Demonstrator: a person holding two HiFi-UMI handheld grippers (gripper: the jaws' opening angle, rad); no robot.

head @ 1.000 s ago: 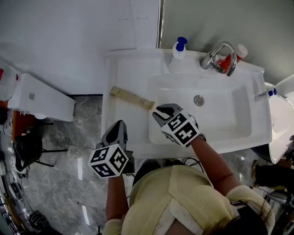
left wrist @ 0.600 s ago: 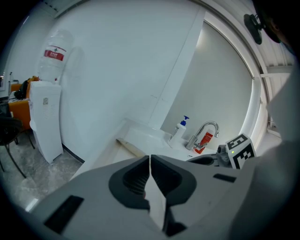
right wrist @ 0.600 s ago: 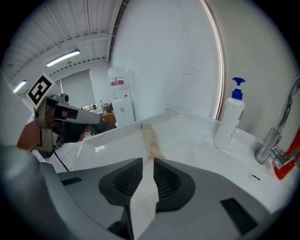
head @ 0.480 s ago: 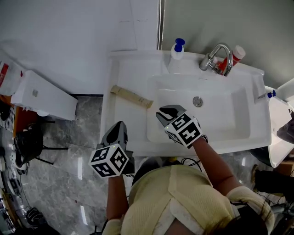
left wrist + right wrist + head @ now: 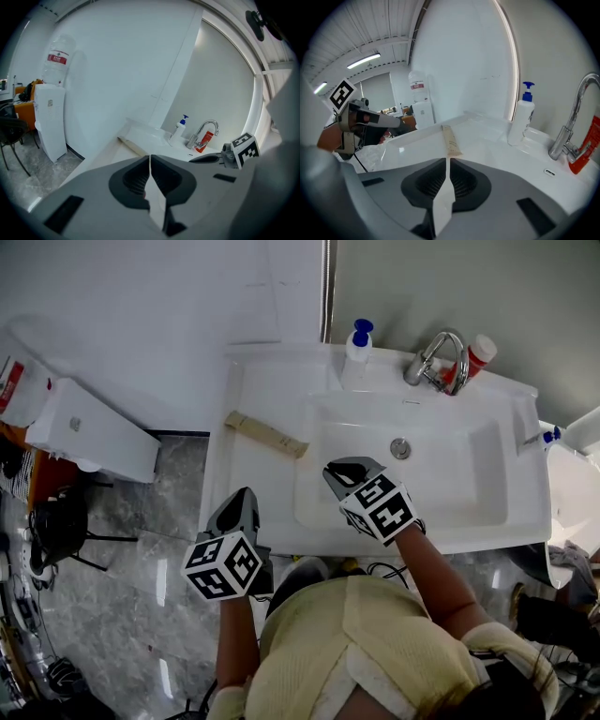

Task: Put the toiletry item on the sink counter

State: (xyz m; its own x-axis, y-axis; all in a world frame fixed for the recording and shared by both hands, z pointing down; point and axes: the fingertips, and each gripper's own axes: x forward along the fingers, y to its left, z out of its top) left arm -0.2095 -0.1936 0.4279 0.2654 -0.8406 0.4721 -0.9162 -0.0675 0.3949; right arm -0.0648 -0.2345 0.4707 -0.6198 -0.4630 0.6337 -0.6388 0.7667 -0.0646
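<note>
The right gripper (image 5: 349, 471) has eased back a little from the tube (image 5: 265, 434) over the past second. It now hangs above the near left part of the basin (image 5: 469, 484), its jaws together and gripping nothing. The left gripper (image 5: 242, 501), barely shifted, hovers at the near left corner of the white desk (image 5: 246, 390). Its jaws are likewise together and gripping nothing.

The tan tube lies flat and slantwise on the desk's left side, well apart from both grippers, with 1 end close to the basin's rim. From the right gripper view the tube (image 5: 451, 139) lies straight ahead on bare desk. The print along it is too small to read.

On the back rim stands a white soap bottle (image 5: 355, 351) with a blue pump, just left of the chrome tap (image 5: 433, 360). A red and white container (image 5: 472, 356) sits behind the tap. The drain (image 5: 400, 448) shows in the bottom of the basin.

Left of the desk, against the wall, a white water dispenser (image 5: 84, 432) carries 1 bottle (image 5: 58, 58). The writing on the bottle's red label cannot be made out.
</note>
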